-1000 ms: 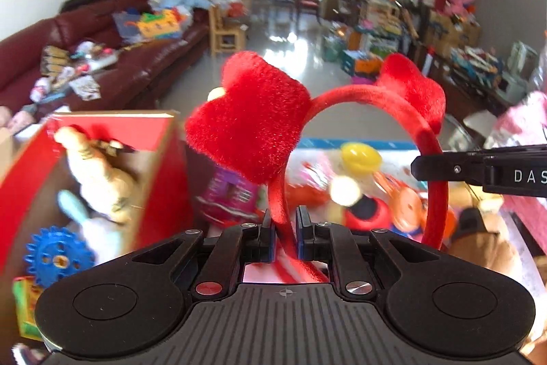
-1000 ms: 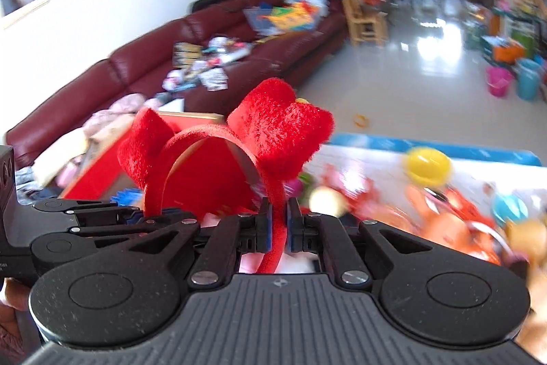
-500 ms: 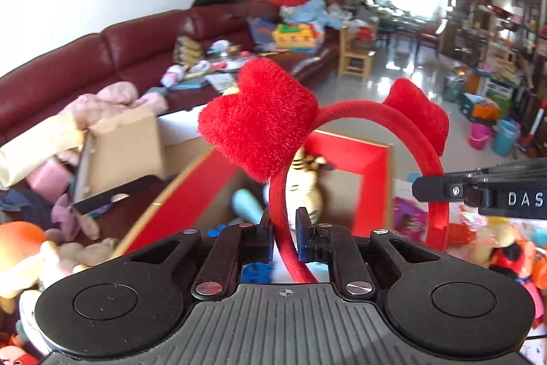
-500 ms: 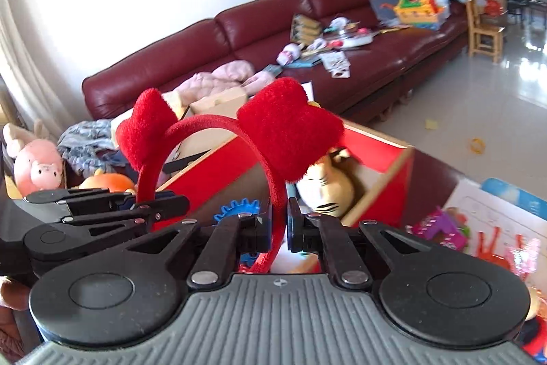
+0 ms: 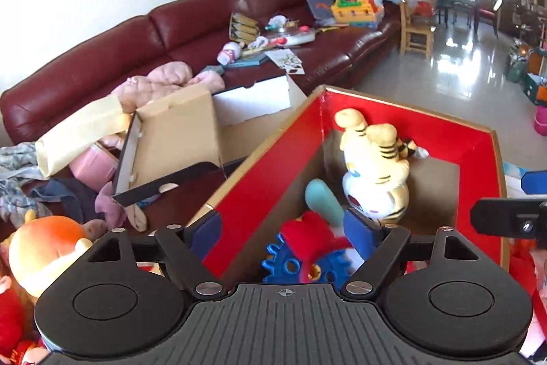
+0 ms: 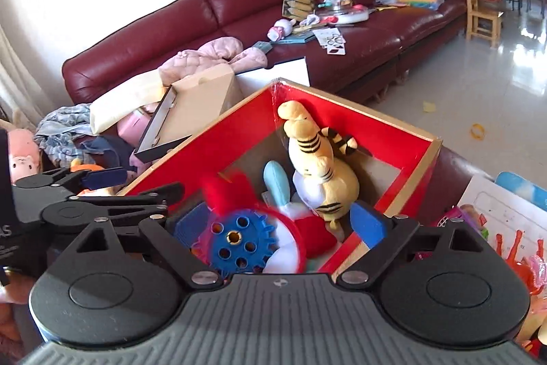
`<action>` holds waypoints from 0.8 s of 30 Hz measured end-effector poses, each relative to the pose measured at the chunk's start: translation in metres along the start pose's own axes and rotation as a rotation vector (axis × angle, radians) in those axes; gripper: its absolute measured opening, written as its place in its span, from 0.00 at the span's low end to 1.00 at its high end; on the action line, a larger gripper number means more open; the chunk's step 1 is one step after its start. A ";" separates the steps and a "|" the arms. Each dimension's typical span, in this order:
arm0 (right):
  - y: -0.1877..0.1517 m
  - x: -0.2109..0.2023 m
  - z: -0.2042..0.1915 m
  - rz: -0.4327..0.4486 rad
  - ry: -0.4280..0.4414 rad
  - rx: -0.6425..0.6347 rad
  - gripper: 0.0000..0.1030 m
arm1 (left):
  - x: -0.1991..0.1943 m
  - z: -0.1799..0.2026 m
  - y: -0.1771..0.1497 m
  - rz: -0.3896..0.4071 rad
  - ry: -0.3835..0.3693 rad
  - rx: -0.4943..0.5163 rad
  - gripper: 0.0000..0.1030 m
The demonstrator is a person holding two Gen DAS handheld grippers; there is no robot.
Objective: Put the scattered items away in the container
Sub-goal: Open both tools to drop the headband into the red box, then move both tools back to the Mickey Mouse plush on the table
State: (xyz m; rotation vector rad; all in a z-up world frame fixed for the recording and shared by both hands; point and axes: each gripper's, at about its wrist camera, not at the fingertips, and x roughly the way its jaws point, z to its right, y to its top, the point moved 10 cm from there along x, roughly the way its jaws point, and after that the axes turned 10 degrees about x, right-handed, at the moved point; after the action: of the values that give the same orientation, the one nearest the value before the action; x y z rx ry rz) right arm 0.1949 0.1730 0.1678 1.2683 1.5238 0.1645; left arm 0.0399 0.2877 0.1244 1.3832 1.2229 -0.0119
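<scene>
A red cardboard box [image 5: 454, 139] [image 6: 407, 142] stands open below both grippers. Inside lie a striped tiger plush [image 5: 376, 159] [image 6: 318, 159], a blue gear [image 5: 283, 265] [image 6: 236, 238], a pale blue plush part [image 6: 277, 183] and the red heart headband [image 5: 307, 238] [image 6: 290, 228], blurred. My left gripper [image 5: 283, 231] is open and empty over the box's near left wall. My right gripper [image 6: 280, 224] is open and empty over the box. The left gripper also shows at the left of the right wrist view [image 6: 99, 180].
An open brown carton [image 5: 177, 132] [image 6: 198, 105] leans left of the red box. A maroon sofa [image 5: 191, 26] [image 6: 239, 2] behind holds clothes and toys. Plush toys [image 5: 44, 252] lie at the left. Toys on a mat [image 6: 512, 228] lie at the right.
Both grippers opened and let go of the red heart headband, which dropped into the red box. Both grippers have come over the box.
</scene>
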 end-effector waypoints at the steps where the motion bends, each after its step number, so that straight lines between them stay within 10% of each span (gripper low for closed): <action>1: -0.001 0.000 0.003 -0.003 -0.005 0.003 0.89 | 0.003 0.003 -0.003 -0.009 -0.008 0.002 0.86; 24: -0.009 -0.011 0.011 -0.042 0.018 0.076 0.91 | -0.004 0.033 -0.014 -0.023 -0.057 0.026 0.90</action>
State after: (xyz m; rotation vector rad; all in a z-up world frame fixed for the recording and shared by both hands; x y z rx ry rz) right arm 0.1962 0.1552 0.1645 1.2966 1.5839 0.0911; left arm 0.0500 0.2572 0.1077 1.3819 1.1951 -0.0825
